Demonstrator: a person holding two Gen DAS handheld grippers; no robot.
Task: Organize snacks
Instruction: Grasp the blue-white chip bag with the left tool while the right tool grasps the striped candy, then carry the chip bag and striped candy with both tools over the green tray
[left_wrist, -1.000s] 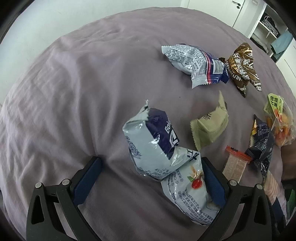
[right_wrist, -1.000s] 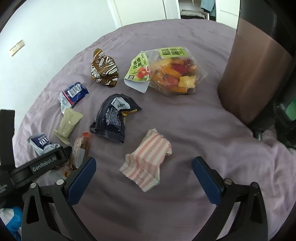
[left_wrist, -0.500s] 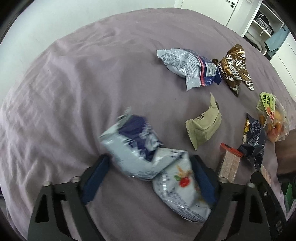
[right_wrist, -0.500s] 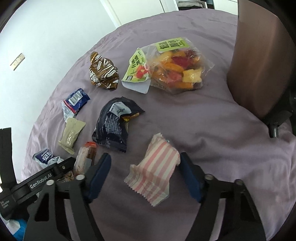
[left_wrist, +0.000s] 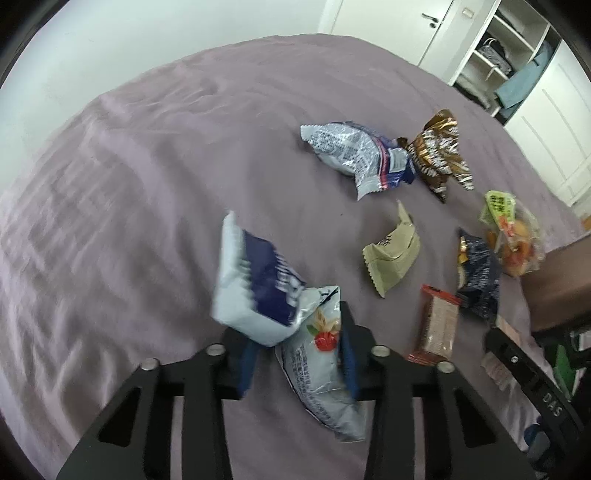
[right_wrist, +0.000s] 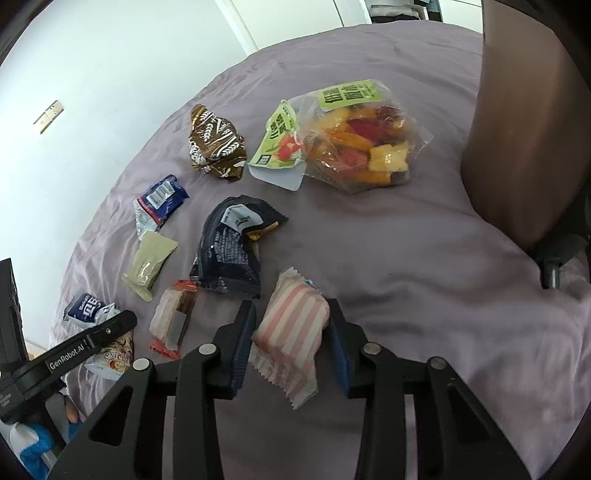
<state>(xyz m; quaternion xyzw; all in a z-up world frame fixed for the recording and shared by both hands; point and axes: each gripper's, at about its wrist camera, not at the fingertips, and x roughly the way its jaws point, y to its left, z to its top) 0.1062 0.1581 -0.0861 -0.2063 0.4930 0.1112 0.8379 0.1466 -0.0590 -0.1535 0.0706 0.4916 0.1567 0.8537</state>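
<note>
Bed (right_wrist: 424, 236): serving as landmark; sorting is barely starting.
Snacks on it, loose: seven, apparently — fruit bag (right_wrist: 354, 144), navy packet (right_wrist: 231, 247), others lying beside.
Left gripper (left_wrist: 297, 354): fingers are pinching one silver-blue packet (left_wrist: 280, 310), lifting.
Right gripper (right_wrist: 290, 339): fingers are squeezing one pink-striped packet (right_wrist: 291, 328).
</note>
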